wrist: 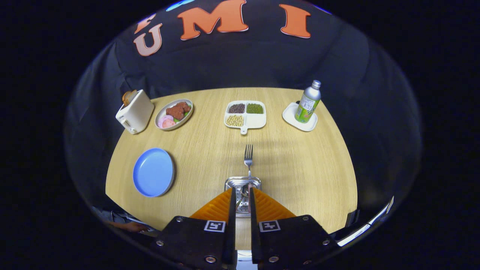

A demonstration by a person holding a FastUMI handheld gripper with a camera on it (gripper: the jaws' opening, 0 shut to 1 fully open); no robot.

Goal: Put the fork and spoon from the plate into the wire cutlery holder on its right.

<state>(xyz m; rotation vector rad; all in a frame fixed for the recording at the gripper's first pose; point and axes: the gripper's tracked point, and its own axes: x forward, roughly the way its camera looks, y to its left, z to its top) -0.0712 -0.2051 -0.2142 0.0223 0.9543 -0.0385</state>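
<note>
The fork stands with its handle down in the wire cutlery holder and leans over the far rim, tines up over the table. A second piece of cutlery, probably the spoon, lies inside the holder. My gripper hovers right above the holder, its fingers a narrow gap apart. The holder's mesh shows through that gap, and neither finger presses on the fork. The blue plate sits to the left of the holder with nothing on it.
Along the table's far side stand a white toaster, a dish of food, a divided tray of beans and a can on a white coaster. A person's hand rests at the near left edge.
</note>
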